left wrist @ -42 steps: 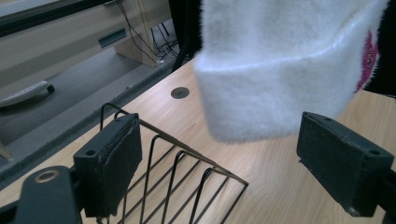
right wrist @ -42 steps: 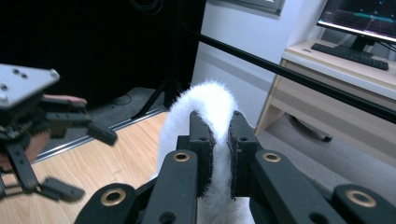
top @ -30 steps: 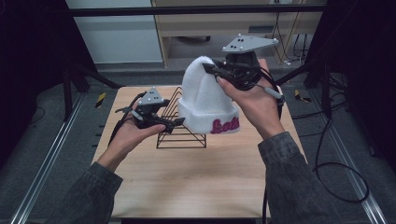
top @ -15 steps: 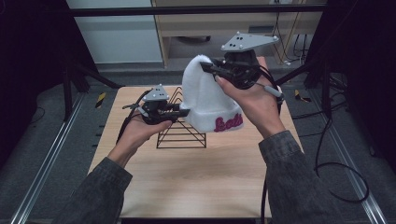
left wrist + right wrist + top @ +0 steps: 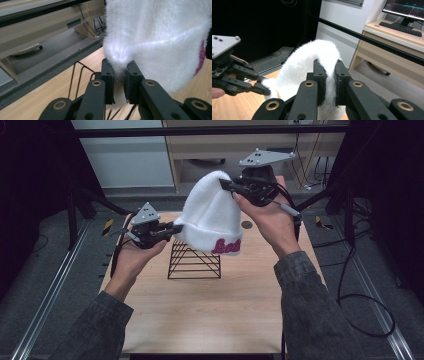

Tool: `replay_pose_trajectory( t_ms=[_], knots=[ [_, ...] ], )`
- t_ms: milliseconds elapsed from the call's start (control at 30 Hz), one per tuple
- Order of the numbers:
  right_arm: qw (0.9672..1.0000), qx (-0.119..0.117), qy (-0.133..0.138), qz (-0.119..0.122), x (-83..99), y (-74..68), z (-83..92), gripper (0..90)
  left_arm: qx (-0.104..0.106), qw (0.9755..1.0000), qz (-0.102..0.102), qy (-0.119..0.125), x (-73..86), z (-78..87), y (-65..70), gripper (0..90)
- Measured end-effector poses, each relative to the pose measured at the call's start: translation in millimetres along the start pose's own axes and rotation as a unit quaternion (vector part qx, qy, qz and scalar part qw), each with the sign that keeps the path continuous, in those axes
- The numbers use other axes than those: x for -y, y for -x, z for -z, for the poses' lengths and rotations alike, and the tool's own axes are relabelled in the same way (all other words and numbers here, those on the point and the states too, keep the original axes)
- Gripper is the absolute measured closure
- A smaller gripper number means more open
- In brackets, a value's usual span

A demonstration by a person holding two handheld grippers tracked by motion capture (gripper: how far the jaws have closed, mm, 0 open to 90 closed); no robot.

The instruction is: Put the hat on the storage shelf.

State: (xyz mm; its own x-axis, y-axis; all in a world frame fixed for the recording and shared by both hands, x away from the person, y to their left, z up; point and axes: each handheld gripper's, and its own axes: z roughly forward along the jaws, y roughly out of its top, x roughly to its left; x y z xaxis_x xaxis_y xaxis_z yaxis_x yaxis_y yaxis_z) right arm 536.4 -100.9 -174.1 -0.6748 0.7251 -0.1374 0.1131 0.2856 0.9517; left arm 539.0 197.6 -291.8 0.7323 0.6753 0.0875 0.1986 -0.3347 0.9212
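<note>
Two hand-held grippers hold our white beanie (image 5: 212,217) above the wire rack (image 5: 195,260): left hand-held gripper (image 5: 172,227) now clamps its brim, right hand-held gripper (image 5: 227,185) pinches the crown, lifted higher, ready for placing.

The hat (image 5: 212,215) is fluffy white all over, with curly lettering in pink-magenta along its lower band. Both the left gripper (image 5: 175,226) and the right gripper (image 5: 226,184) are black with brass-coloured pins at the joints and a pale grey plate on top, and the wire rack (image 5: 194,261) is black. The table (image 5: 210,315) is light wood with a fine grain, and the sleeves (image 5: 307,305) are dark grey.
</note>
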Motion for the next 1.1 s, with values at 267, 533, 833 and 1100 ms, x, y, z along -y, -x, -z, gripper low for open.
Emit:
replay_pose_trajectory(
  t_ms=[267,533,833,1100],
  knots=[
    [0.9999,-0.001,0.014,-0.005,-2.3,-1.8,-17.9,83.1,-0.032,0.9994,0.012,0.009,0.5,3.0,-11.6,81.3],
    [1.0,-0.001,0.002,-0.008,-0.1,-0.5,-34.0,83.1,-0.034,0.9994,0.01,-0.003,2.5,6.2,-13.9,81.4],
    [0.9997,0.007,-0.025,0.001,8.7,2.1,-54.7,83.1,-0.046,0.9985,-0.001,-0.028,10.4,3.0,-20.6,81.5],
    [0.9991,0.012,-0.04,0.001,17.3,12.7,-71.8,83.1,-0.053,0.9979,-0.001,-0.037,15.3,-7.3,-27.9,81.6]
  ],
)
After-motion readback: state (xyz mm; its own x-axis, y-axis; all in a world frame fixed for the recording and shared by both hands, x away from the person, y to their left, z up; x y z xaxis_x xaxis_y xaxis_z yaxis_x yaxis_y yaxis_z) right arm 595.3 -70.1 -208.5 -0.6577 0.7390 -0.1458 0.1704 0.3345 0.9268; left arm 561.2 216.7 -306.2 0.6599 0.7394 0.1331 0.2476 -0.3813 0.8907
